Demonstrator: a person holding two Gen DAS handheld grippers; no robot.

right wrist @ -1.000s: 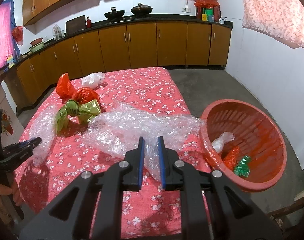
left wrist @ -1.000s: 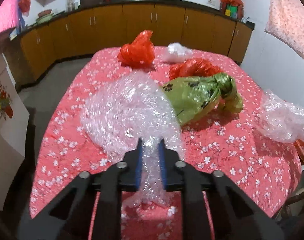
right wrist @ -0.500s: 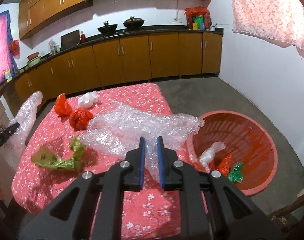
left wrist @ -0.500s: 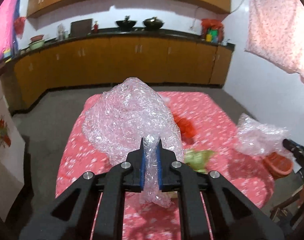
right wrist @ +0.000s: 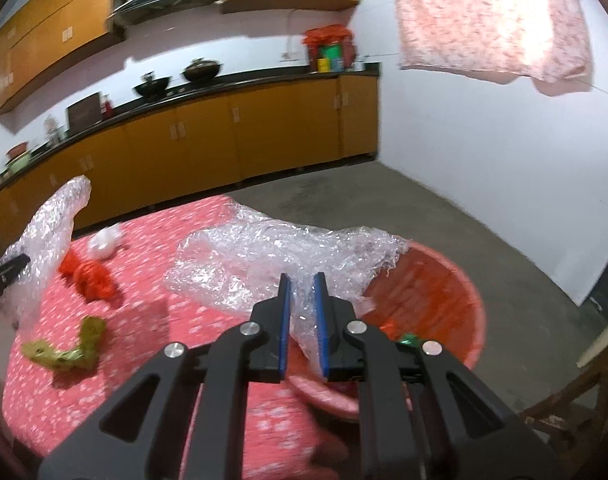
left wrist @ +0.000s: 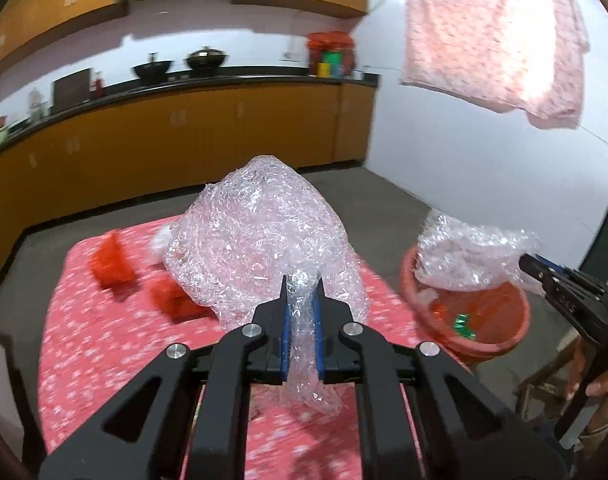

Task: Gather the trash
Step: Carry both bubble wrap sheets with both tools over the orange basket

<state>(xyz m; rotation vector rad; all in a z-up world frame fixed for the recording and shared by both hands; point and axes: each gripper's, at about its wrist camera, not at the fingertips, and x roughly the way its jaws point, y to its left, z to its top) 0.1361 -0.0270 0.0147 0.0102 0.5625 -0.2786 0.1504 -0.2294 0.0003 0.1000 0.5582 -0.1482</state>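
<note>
Premises: a kitchen with orange cabinets (left wrist: 207, 128) along a dark counter, a grey floor, and a table under a red flowered cloth (left wrist: 103, 340) in the foreground.

Left tongs (left wrist: 301, 320): clamped tight on a neck of the pink-tinted bubble wrap (left wrist: 259, 240). The bulk billows from the tips toward 12 o'clock, clear of the cloth; a tail hangs below the pads.

Right tongs (right wrist: 301, 312): likewise clamped, on the clear bubble wrap (right wrist: 271, 256), which spreads from the tips toward 11 and 1 o'clock. Its right edge overlaps the rim of the red basket (right wrist: 460, 280), which sits at 2 to 3 o'clock of these tongs, beside the table and lower than it.

Recommendation: both sheets appear in transit to the basket. Each grip should hold until the bulk hangs over the basket mouth, not the rim; light film released early is likely to snag or slide to the floor. Lower before letting go.

Outstanding on the cloth: a green bag (right wrist: 63, 352) at 9 o'clock of the right tongs, red bags (right wrist: 89, 276) at 10 o'clock, a white scrap (right wrist: 103, 240) beyond.
</note>
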